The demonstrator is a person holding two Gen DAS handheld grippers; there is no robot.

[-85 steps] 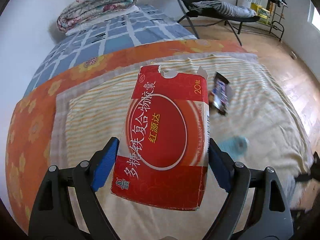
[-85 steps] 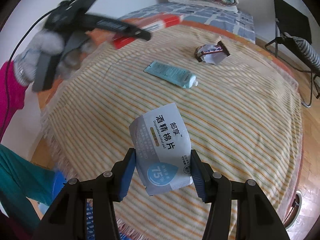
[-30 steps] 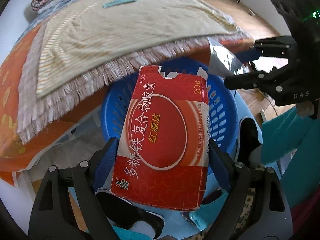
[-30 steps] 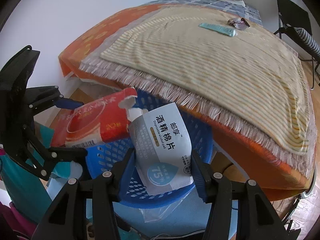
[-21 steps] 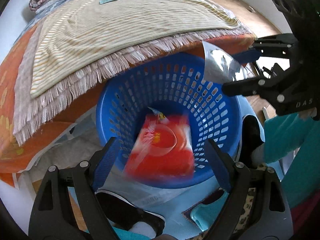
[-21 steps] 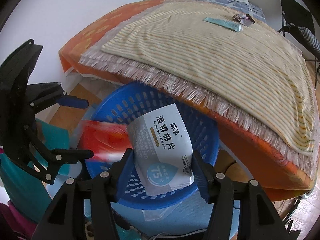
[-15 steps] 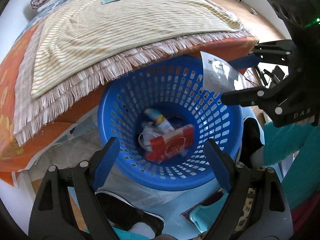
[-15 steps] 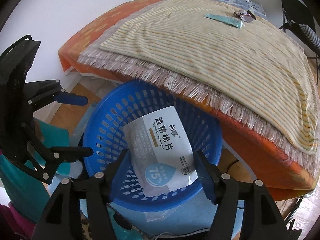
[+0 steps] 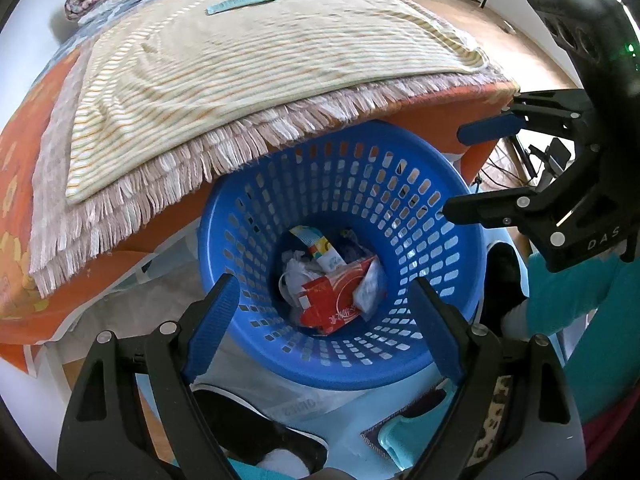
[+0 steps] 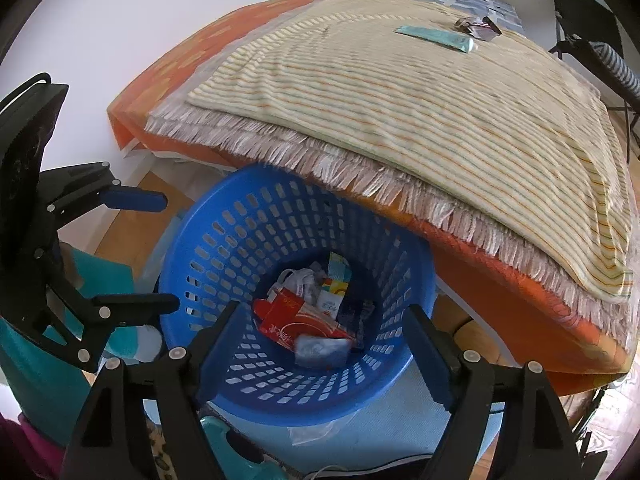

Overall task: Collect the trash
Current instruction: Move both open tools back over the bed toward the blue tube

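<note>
Over the blue basket (image 9: 340, 344), both claws now hang empty w/ jaws apart: left claw (image 9: 320, 320) has dropped the red box (image 9: 334, 300), right claw (image 10: 320, 344) the wipe packet (image 10: 322, 350); both lie inside. Tube (image 10: 436, 37) & wrapper (image 10: 478, 26) remain on the bed (image 10: 400, 120), so prob. next.

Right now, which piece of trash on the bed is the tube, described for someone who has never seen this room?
Start at the cream striped fringed blanket covering the bed. At its far end lie two small items side by side. The pale teal flat squeeze tube is the long, smooth one; beside it is a crumpled dark shiny wrapper.
</note>
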